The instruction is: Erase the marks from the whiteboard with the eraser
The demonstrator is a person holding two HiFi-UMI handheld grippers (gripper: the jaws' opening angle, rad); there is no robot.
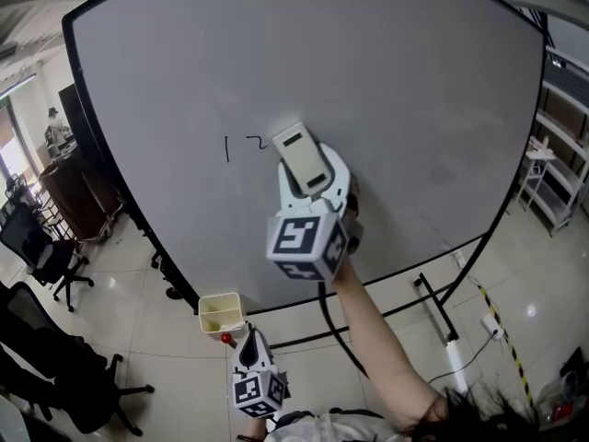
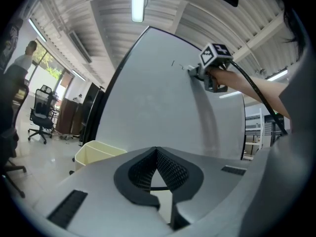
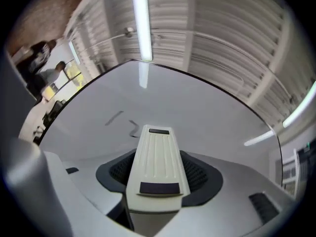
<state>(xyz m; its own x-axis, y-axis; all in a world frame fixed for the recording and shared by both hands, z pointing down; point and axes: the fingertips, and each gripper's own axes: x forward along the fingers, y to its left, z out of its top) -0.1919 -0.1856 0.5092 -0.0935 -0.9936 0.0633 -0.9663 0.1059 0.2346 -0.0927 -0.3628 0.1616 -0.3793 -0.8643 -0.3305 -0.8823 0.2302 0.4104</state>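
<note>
Right gripper clamped on the eraser, just right of the marks on the whiteboard: if I sweep tilted or too lightly, I risk smearing or missing them.

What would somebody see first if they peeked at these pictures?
The huge whiteboard fills most of the head view, nearly blank apart from two small black marks left of centre. Right beside those marks, the right tongs hold a cream eraser up at the board. Low down, the left tongs hang shut and empty near a cream bin.
</note>
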